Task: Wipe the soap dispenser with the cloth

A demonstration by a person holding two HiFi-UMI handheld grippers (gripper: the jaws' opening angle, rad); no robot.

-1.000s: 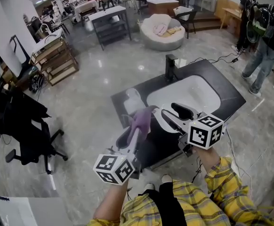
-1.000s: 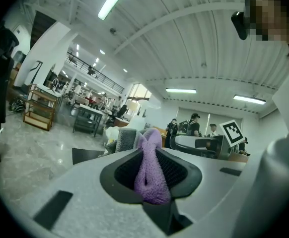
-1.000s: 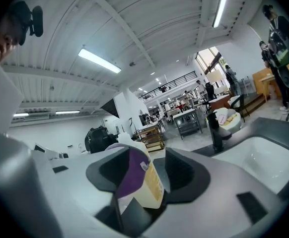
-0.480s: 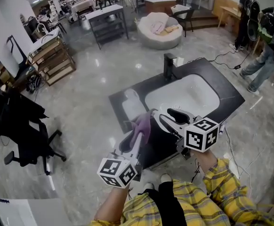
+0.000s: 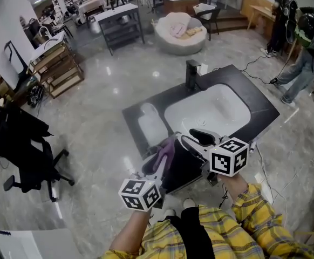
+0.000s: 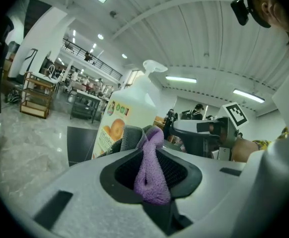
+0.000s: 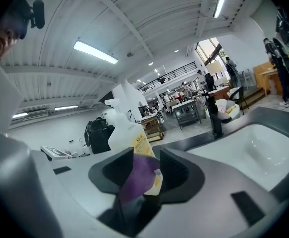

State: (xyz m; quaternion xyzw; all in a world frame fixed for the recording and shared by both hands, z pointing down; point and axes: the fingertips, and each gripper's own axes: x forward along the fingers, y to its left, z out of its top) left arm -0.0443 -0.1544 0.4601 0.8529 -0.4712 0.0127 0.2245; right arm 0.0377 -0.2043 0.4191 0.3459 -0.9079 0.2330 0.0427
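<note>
The soap dispenser [image 5: 151, 124], a pale pump bottle with an orange label, stands on the dark counter [image 5: 258, 107] left of the white sink [image 5: 222, 104]. It rises just beyond the jaws in the left gripper view [image 6: 129, 110] and in the right gripper view [image 7: 126, 132]. My left gripper [image 5: 160, 158] is shut on a purple cloth [image 5: 167, 148], which bunches up between its jaws [image 6: 152, 170]. My right gripper [image 5: 185, 138] hangs close to the right of it with its jaws closing. The cloth's loose end [image 7: 137, 178] lies in the gap between them, and the pads do not press on it.
A black faucet [image 5: 192, 74] stands at the sink's far rim. People [image 5: 302, 42] stand at the back right, with cables on the floor near them. An office chair [image 5: 30, 150] is on the left, shelves and tables further back.
Both grippers have come down toward the counter's near edge, the left one carrying the cloth lower. The right jaws have narrowed around the cloth's end.
</note>
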